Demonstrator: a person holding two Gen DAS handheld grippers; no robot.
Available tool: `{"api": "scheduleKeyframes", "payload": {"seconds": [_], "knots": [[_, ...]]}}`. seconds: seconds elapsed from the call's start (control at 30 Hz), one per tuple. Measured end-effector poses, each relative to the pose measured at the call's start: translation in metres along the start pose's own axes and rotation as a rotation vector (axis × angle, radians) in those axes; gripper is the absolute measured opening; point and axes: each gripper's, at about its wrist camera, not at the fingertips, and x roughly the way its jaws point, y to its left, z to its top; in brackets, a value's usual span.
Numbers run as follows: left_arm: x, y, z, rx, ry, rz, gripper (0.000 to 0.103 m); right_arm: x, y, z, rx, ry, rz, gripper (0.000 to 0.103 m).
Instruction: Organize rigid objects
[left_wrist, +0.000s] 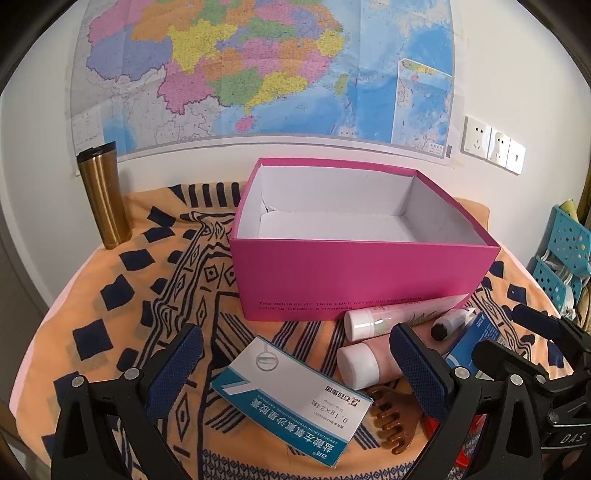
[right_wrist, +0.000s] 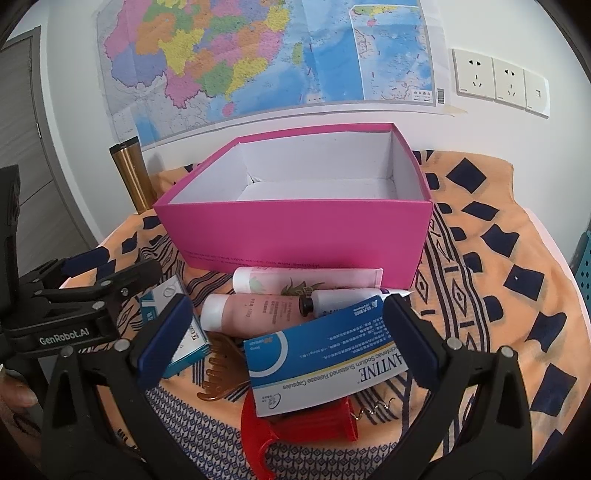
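Orange patterned cloth (left_wrist: 110, 295) carries an empty pink box (left_wrist: 365, 273), with both grippers, left (left_wrist: 299, 369) and right (right_wrist: 291, 332), spread wide over medicine cartons (right_wrist: 325, 354) and tubes (right_wrist: 251, 310).

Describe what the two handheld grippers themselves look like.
Both are matte black plastic frames with silver rivets at the joints. Each finger ends in a dark blue pad with a fine diamond texture. The left gripper carries white "GenRobot.AI" lettering, seen from the right wrist view; the right gripper shows "DAS" on its side. No cables or sleeves show.
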Motion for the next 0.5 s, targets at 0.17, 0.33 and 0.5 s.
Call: {"api": "scheduleKeyframes", "payload": {"seconds": [0.17, 0.33, 0.5], "knots": [[-0.0007, -0.0006, 0.0004, 0.001, -0.003, 0.002, 0.103, 0.0, 0.0003, -0.0006, 0.002, -0.002, 0.001, 0.103], [-0.0008, -0.0008, 0.0006, -0.001, -0.003, 0.002, 0.103, 0.0007, 0.0002, -0.0002, 0.002, -0.001, 0.003, 0.103], [-0.0007, -0.0011, 0.0005, 0.002, -0.002, 0.001, 0.103, 0.0011, 0.0016, -0.0005, 0.003, -0.001, 0.007, 0.103]]}}
